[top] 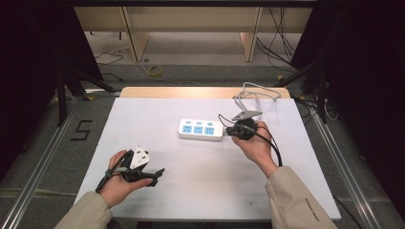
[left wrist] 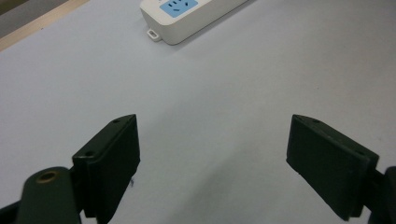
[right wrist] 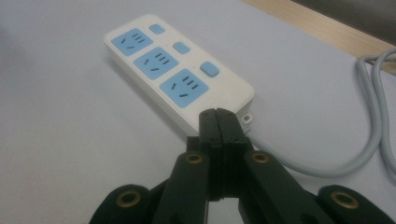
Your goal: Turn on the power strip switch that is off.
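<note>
My right gripper (right wrist: 219,122) had its jaws pressed flat together with nothing between them, their tips just beside the cord end of the power strip (right wrist: 175,74), while my left gripper (left wrist: 212,158) held its jaws spread wide over bare surface (left wrist: 210,84) with nothing in them. The strip lay flat near the middle of the white surface, sockets up, its grey cord (right wrist: 373,116) trailing toward the far edge. It looked to me a light, stiff, smooth plastic box, best pinched across its narrow sides.
</note>
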The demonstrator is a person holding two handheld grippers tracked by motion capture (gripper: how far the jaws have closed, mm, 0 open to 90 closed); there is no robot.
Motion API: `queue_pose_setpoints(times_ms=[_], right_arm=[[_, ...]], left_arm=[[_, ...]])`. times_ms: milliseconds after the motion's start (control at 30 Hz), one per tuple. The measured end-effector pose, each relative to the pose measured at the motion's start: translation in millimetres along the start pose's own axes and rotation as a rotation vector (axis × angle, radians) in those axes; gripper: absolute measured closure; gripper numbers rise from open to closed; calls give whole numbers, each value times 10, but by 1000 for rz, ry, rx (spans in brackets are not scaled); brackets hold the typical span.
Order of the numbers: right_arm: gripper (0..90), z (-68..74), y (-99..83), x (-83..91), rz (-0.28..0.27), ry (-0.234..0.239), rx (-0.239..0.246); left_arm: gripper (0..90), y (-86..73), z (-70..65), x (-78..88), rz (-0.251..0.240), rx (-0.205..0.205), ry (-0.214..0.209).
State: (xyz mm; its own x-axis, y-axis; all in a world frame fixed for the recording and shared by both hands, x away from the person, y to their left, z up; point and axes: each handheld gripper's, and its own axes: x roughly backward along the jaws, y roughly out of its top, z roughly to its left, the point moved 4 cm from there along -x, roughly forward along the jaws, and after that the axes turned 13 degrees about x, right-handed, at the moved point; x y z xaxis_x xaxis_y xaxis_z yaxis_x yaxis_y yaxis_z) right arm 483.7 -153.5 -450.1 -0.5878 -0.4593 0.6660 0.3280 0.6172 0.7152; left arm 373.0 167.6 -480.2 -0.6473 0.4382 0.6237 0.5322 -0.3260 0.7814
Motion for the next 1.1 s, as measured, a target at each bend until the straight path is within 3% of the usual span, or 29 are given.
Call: queue_pose_setpoints(times_ms=[1100], right_arm=[[900, -26, 98, -186, 29, 4, -7]], left_arm=[[171, 0, 3, -4, 0, 3, 0]])
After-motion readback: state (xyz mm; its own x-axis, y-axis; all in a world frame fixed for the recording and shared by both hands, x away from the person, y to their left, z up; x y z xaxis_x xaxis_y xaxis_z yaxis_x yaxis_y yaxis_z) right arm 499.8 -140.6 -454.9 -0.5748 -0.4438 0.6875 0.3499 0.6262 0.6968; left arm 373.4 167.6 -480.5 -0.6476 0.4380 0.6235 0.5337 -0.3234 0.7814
